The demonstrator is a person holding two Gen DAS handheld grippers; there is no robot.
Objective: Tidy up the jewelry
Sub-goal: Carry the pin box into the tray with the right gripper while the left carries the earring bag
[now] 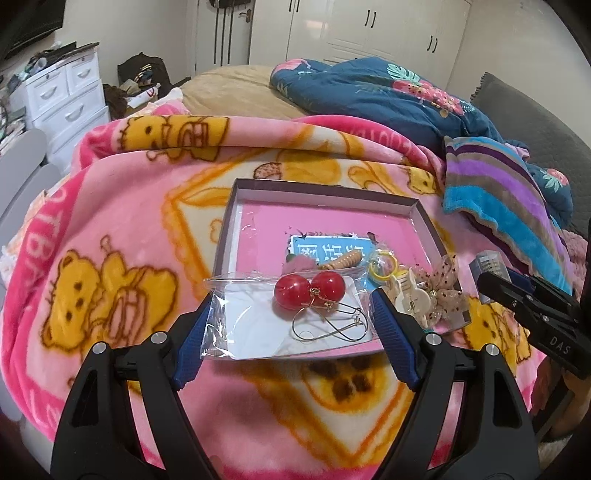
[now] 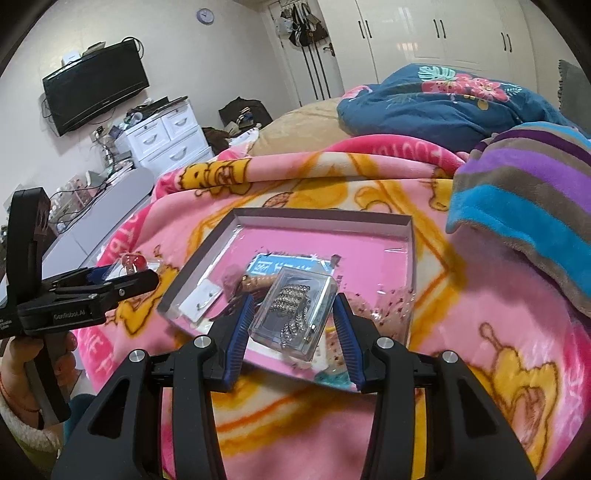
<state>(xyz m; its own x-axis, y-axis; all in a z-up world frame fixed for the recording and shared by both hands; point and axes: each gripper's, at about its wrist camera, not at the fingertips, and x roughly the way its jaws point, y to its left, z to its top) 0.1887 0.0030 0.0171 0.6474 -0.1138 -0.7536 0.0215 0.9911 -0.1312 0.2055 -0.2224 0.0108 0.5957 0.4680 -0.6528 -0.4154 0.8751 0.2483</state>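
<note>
Left tongs [image 1: 291,314] grip a clear zip bag [image 1: 284,317] by its side edges; inside it lie cherry-red ball earrings [image 1: 308,291] with gold wire hooks, on a white card. Right tongs [image 2: 293,321] clamp a clear plastic case [image 2: 295,314] of rhinestone jewelry. Both loads hang above the near edge of a shallow cardboard box lid [image 1: 321,192] with a pink floor, which already holds a cream hair claw [image 1: 408,295], a sequined bow [image 1: 441,288], yellow rings [image 1: 384,266] and a blue card [image 1: 325,247]. The step in hand appears to be placement into the lid: each piece is best lowered onto bare pink floor toward the far half, kept level, and released only once it rests, so that the slack bag does not fold and the case does not land on the bow. The lid rests on a pink bear-print blanket [image 1: 110,258] on a bed, a soft and uneven support, so downward pressure should be light. Beyond lie a blue floral quilt [image 1: 369,88], a striped fleece [image 1: 498,184], white drawers [image 2: 166,136], a wall-mounted television [image 2: 96,85] and wardrobes [image 2: 436,33].
</note>
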